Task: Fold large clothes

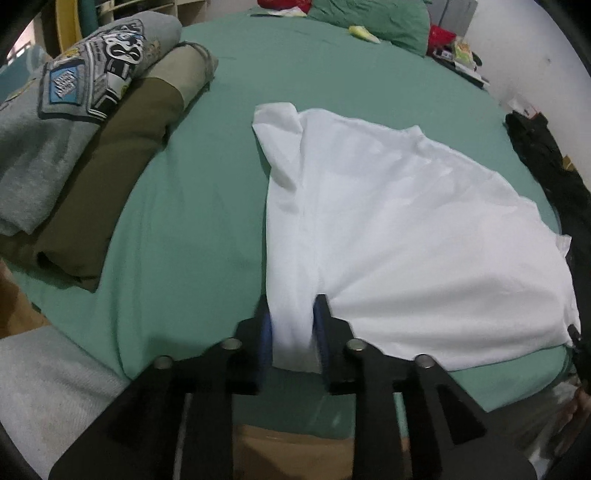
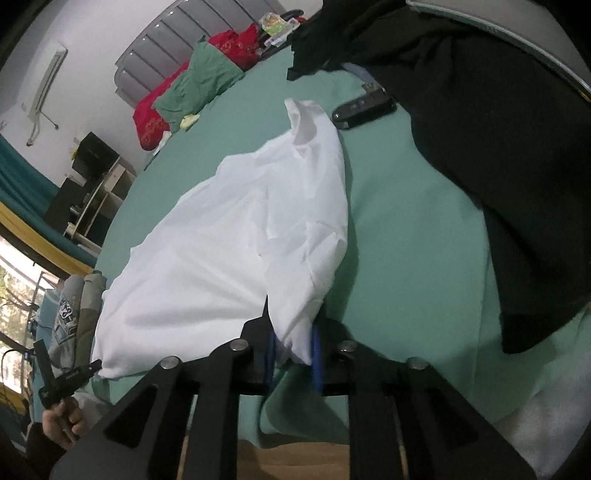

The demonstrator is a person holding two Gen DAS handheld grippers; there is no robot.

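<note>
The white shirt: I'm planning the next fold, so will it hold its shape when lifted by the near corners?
Probably not. The white shirt already sags between the left gripper and right gripper, so it looks floppy. Its thin wrinkled fabric seems light, likely to drape and drag on the green sheet.

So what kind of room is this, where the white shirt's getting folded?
Most likely a bedroom: the white shirt lies on a green-sheeted bed with pillows against a grey padded headboard.

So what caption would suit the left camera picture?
Left tool pinching the near edge of a white garment spread on a green bed, folded clothes stacked alongside.
</note>
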